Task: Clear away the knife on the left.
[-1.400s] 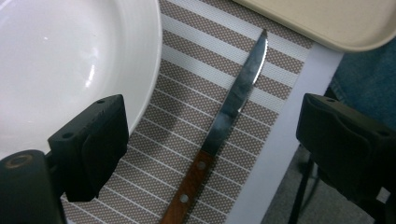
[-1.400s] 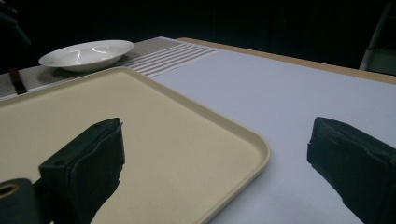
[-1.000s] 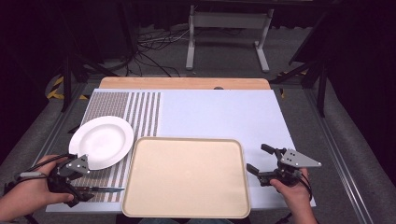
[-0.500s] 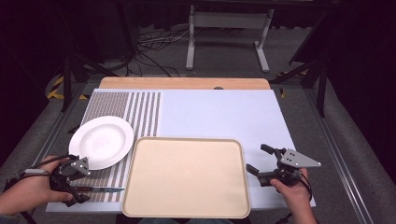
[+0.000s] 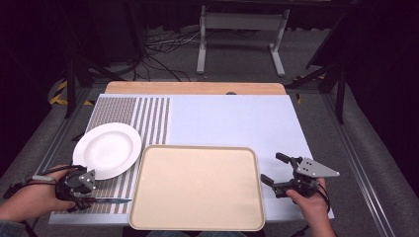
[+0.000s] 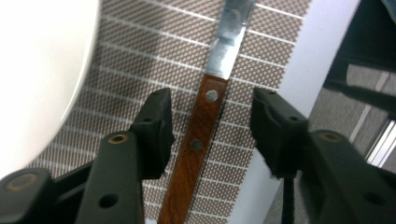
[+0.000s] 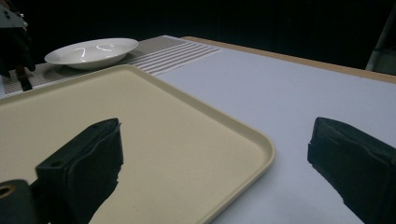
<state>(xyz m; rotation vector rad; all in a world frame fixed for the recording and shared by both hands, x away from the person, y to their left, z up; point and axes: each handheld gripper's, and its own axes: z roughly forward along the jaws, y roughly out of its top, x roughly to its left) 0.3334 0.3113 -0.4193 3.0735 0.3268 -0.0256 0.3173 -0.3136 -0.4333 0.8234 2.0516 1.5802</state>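
Knife (image 6: 201, 126): wooden handle on the striped mat (image 6: 140, 51) beside the white plate (image 5: 107, 149), blade tip cut off above, handle end hidden below. Left gripper (image 6: 212, 121): jaws just closing, straddling the handle, pads clear of it. Right gripper (image 7: 212, 154): jaws wide apart, empty, at the beige tray (image 7: 177, 121) corner.

The table (image 5: 232, 121) has a pale blue top with a wooden strip along its far edge. A striped mat (image 5: 143, 118) covers its left part. On the mat, a knife (image 6: 201, 130) lies between the left tongs' (image 6: 210, 123) jaws, a white plate (image 5: 107, 149) beside them. A beige tray (image 5: 197, 187) sits between both tongs, the right tongs (image 5: 276, 173) at its edge.
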